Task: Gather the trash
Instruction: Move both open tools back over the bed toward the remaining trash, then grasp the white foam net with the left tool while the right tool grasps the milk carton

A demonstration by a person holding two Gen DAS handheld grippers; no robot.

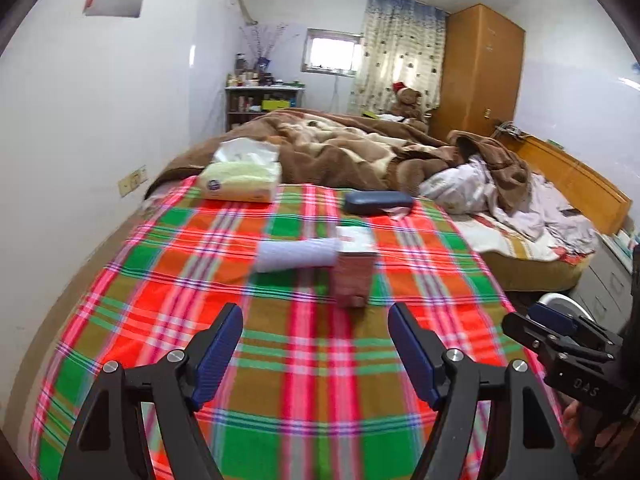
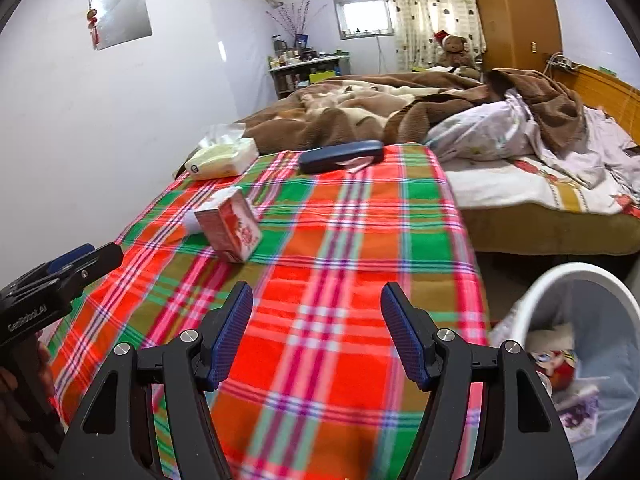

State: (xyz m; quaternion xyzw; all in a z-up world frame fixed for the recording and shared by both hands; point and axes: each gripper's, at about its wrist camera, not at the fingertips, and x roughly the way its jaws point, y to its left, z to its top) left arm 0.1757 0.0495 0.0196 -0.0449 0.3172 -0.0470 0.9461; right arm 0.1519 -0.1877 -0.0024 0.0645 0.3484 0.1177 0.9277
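Covering the near end of the bed, a plaid cloth (image 1: 280,360) in red, green and olive is the working surface; white walls, a small window (image 1: 331,56), a patterned curtain (image 1: 400,60) and a wooden wardrobe (image 1: 480,72) close the room. Brown blanket (image 1: 352,152) bunched further up the bed, teddy (image 1: 408,100) behind it, cluttered shelf (image 1: 260,100) by the wall.

On the cloth: pink carton (image 1: 354,268) standing upright, a white roll (image 1: 296,256) lying just behind and touching it, tissue pack (image 1: 240,180) near the blanket edge, dark blue case (image 1: 378,202) with a scrap of pink paper beside it. Nothing blocks the way between the fingers and the carton.

Left gripper (image 1: 316,344) hovers over the cloth, jaws spread wide, holding nothing; carton sits just ahead of it. Right gripper (image 2: 316,328) likewise spread and empty, over the cloth's right part, carton well off to its left.

Right view alone shows the white bin (image 2: 560,280) on the floor beside the bed, lined with a bag and holding wrappers (image 2: 560,368); left view catches only its rim. Right view hides most of the roll behind the carton. Each view shows the other gripper at its edge, blurred
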